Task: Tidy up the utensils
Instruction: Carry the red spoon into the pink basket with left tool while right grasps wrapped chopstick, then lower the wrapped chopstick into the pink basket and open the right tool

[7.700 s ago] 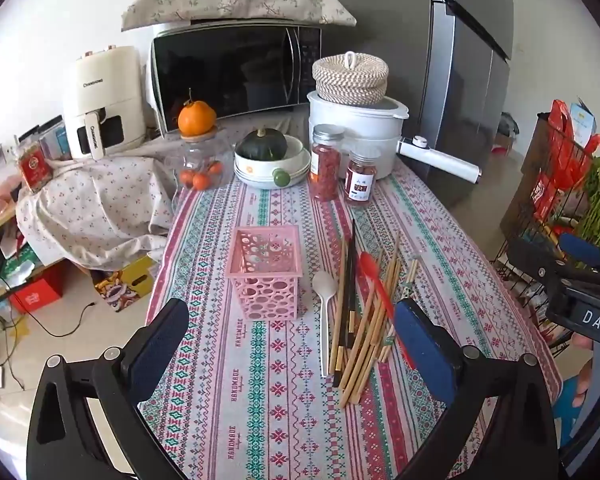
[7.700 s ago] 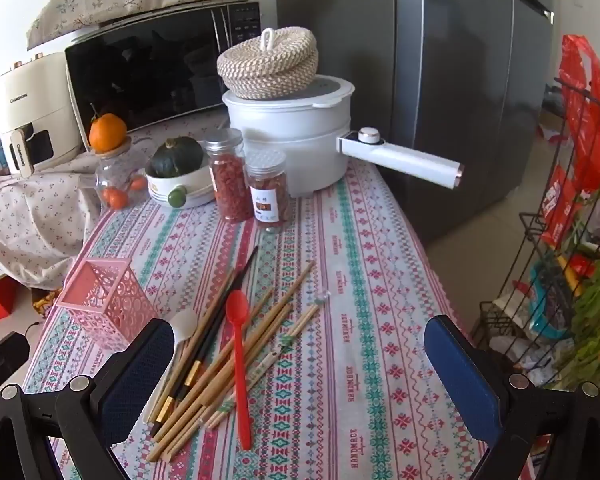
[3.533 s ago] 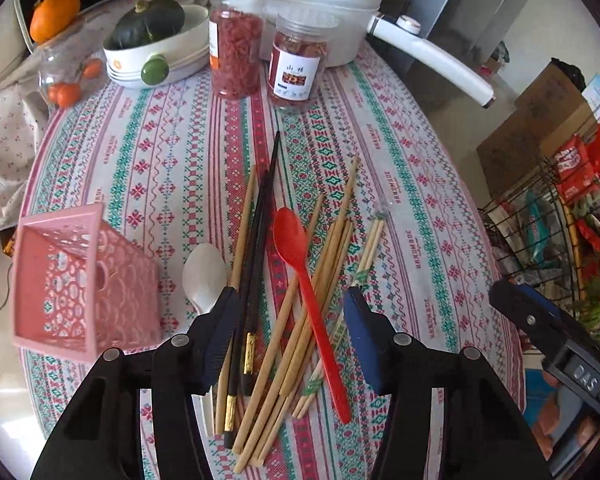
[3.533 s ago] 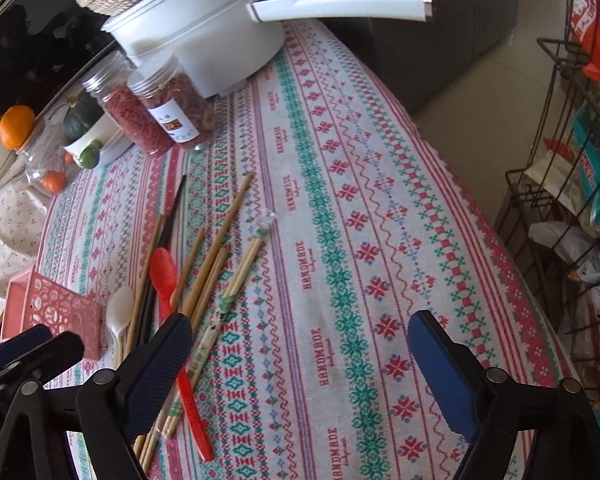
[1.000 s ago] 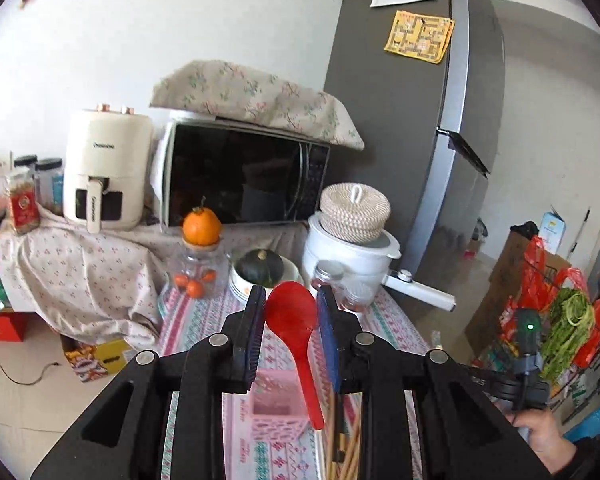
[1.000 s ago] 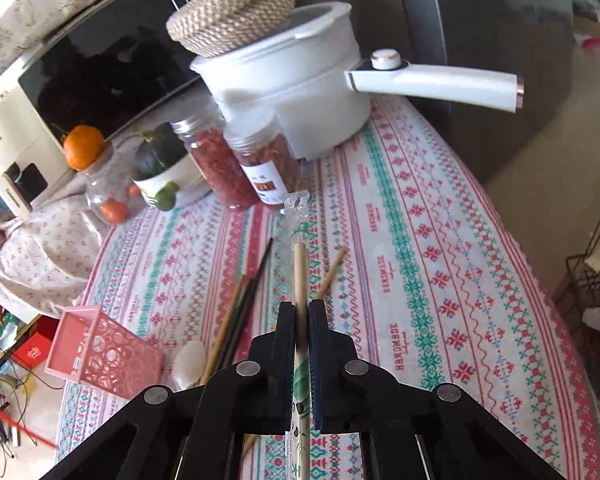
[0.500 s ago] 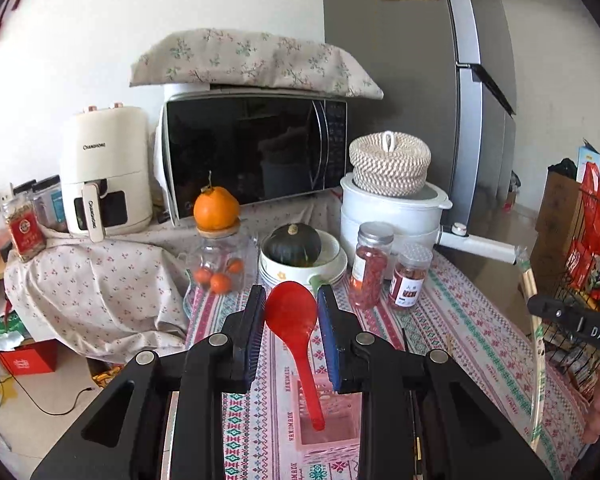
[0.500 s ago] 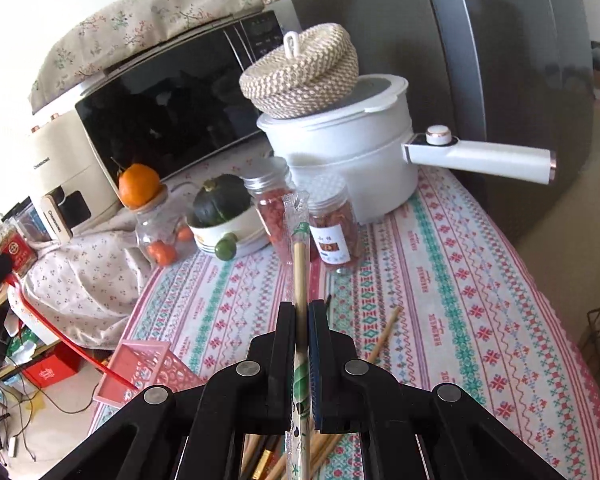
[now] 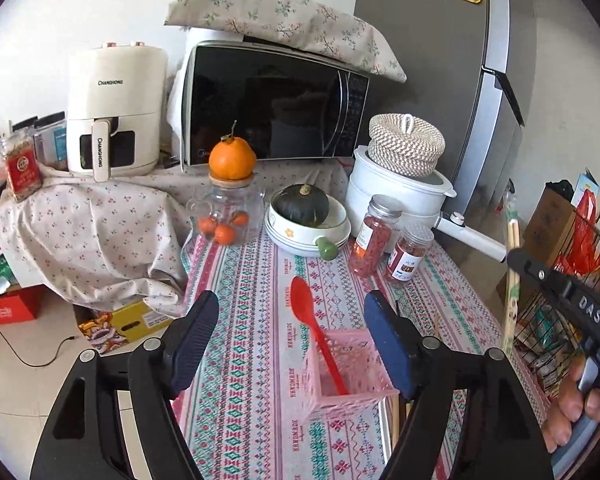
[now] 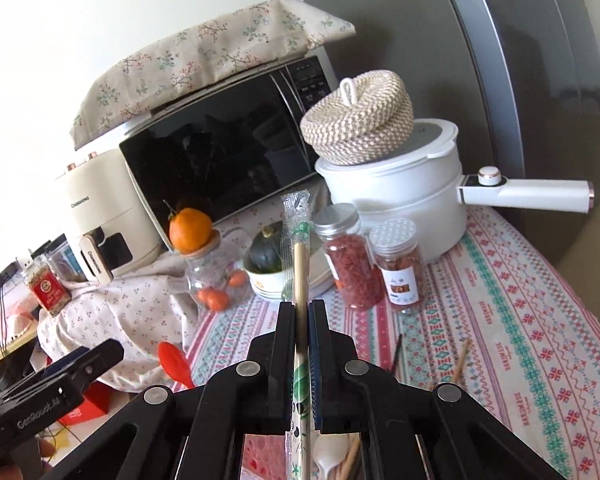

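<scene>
Our left claw (image 9: 290, 338) stands open with nothing between its two pads. Just ahead of it, between the pads as we look along them, one red spoon (image 9: 314, 326) stands tilted in one pink basket (image 9: 350, 382), bowl end up and leaning away from the claw. The basket sits on the worktop (image 9: 256, 280) just below the claw's right pad.

Our right claw (image 10: 301, 322) is clamped on one wrapped pair of chopsticks (image 10: 299, 248), which points straight ahead from the claw and rises past the tips. In the left view that pair (image 9: 512, 272) stands upright, well off to the right of the left claw.

Beyond both claws we count two jars (image 9: 374, 236) of red contents side by side, one bowl (image 9: 300, 236) holding one dark squash (image 9: 305, 205), one glass jar (image 9: 225, 210) with one orange (image 9: 232, 158) on its lid, and one white pot (image 9: 396, 196) with one woven lid (image 9: 406, 144) on it. Below the right claw, loose chopsticks (image 10: 462, 356) lie on the worktop; we cannot count them.
</scene>
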Tool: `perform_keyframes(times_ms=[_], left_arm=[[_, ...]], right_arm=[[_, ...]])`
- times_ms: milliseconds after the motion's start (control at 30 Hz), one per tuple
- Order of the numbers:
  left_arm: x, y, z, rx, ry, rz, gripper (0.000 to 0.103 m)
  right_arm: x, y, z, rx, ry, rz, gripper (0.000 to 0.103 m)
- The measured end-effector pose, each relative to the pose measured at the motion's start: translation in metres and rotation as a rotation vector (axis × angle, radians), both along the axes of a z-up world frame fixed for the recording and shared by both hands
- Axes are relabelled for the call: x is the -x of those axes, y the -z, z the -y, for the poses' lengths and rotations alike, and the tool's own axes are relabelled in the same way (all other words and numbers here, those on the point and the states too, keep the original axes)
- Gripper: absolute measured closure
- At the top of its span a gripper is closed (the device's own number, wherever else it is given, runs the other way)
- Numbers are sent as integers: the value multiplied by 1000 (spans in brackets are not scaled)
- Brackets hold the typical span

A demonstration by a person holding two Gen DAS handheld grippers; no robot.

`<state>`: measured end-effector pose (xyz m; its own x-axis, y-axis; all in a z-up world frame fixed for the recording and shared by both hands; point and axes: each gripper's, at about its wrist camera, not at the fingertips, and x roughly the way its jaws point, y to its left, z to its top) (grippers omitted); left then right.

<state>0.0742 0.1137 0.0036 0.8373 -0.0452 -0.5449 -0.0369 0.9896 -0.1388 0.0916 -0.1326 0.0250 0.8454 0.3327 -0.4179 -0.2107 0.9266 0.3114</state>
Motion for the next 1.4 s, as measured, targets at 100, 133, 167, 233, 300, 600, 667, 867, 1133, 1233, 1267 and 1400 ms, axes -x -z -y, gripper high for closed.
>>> perform_keyframes(times_ms=[100,133,167,233,300,600,667,867,1133,1233,1267,1400], left_arm=[[13,7,-14,-39,-16,-52,21],[16,10,-20,-44,-23,-70,21],[19,14,-26,-45,-30,-89,21],[23,21,-37,-37,-43,-128,21],[26,27,-46,-23,-52,-161,21],[28,33,-57,4,-41,-186,21],[26,33,-56,8,-39,-187,21],[21,38,-50,2,-29,-208,21],[21,49,-38,36,15,-283,19],[20,54,-33,43,20,-323,16],[19,57,-30,46,18,-342,14],[19,63,-21,83,36,-386,9]], right_arm=[[-3,-7,-19,-13,9,34,98],[-4,-9,-24,-22,18,48,98],[-5,-11,-29,-35,25,61,98],[-9,-15,-40,-59,47,85,98],[-14,-17,-50,-81,79,104,98],[-35,-2,-91,-13,256,188,97],[-40,3,-98,12,279,197,97],[-44,21,-105,28,239,129,93],[-26,15,-83,-46,129,16,54],[-21,8,-58,-100,138,-33,42],[-19,6,-49,-116,147,-52,38],[-17,4,-12,-132,182,-134,30]])
